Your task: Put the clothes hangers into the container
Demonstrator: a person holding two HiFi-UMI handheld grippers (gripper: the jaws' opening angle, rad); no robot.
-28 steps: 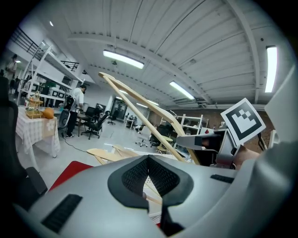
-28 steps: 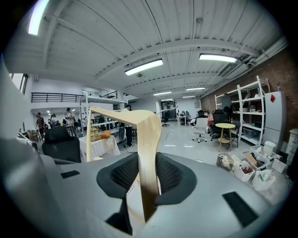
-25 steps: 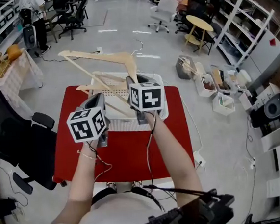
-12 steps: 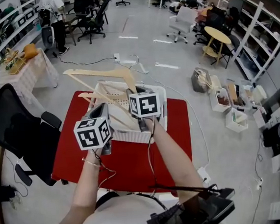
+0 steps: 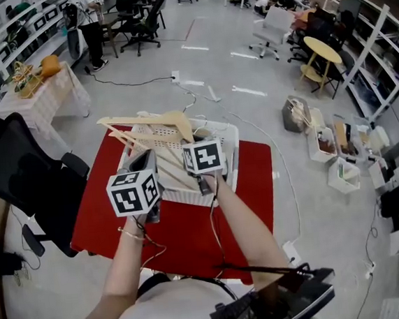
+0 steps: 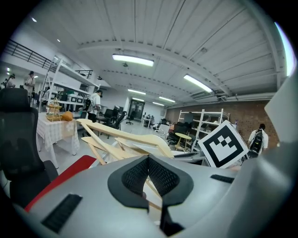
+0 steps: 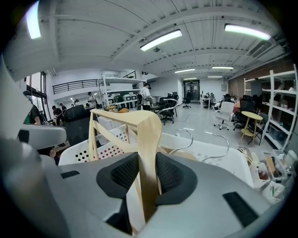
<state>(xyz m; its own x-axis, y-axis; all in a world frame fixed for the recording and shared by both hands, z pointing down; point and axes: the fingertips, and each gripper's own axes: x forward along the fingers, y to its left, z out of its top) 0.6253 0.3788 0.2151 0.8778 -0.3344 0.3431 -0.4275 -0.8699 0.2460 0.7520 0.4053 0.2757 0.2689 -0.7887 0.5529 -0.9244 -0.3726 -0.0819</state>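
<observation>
Hanger lower, nearer basket, right claw gripping

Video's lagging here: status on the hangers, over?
Right gripper shut on hanger. Left gripper shut, alongside. Hanger low over basket, one end past rim. Other hangers inside.

Wooden hangers jut up across the white basket, crowding its opening; the bare red tabletop on both sides of it offers room to pass.
</observation>
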